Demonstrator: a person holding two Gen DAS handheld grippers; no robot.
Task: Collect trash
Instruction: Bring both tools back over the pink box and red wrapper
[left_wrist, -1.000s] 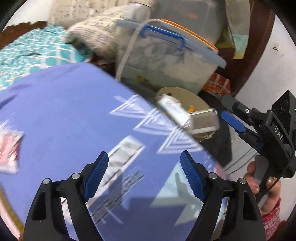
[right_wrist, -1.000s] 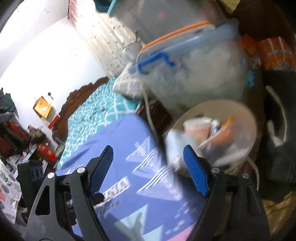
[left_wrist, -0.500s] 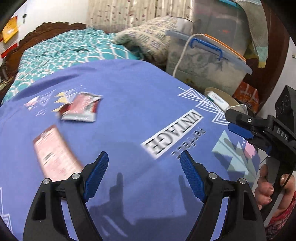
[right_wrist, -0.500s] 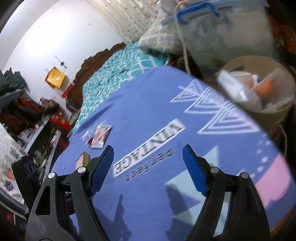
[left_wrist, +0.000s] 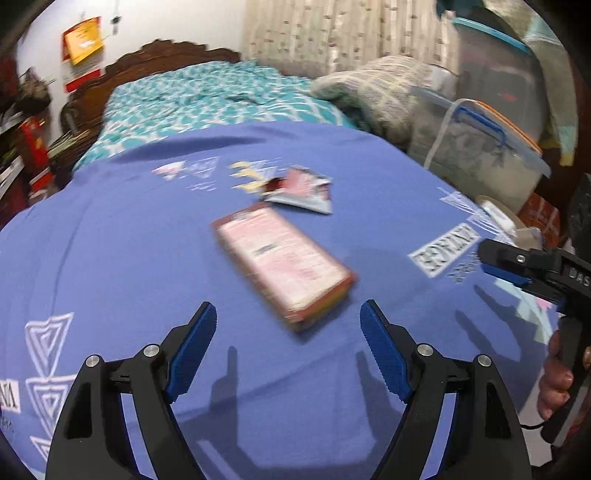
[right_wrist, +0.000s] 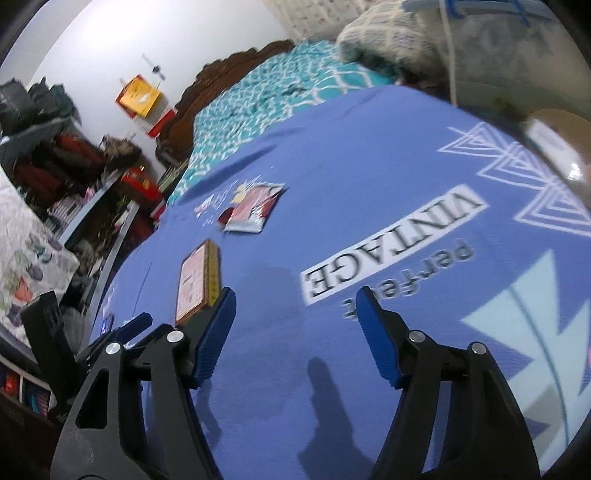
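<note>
Two pieces of trash are lying on the blue printed cloth (left_wrist: 110, 240) covering the bench: a flat red-edged carton (left_wrist: 282, 258) sitting near the centre of the left wrist frame, and a crumpled red and silver wrapper (left_wrist: 301, 188) resting just above and to the right of it, close by but apart. Low in that frame the left gripper (left_wrist: 288, 350) is hovering with its blue-padded fingers (left_wrist: 192, 347) spread wide and released, gripping nothing, the carton's near end lying just above the gap between them. At the right edge the right gripper (left_wrist: 532, 266) is showing, a hand (left_wrist: 554, 380) wrapping its handle. In the right wrist frame the same carton (right_wrist: 195, 282) is sitting left of centre, just above the left finger, with the wrapper (right_wrist: 255, 208) above it; the right gripper (right_wrist: 295, 332) is likewise hanging released over bare cloth beside the "VINTAGE" print (right_wrist: 391, 243). A beige bin (right_wrist: 565, 147) holding trash is showing at the right edge.
</note>
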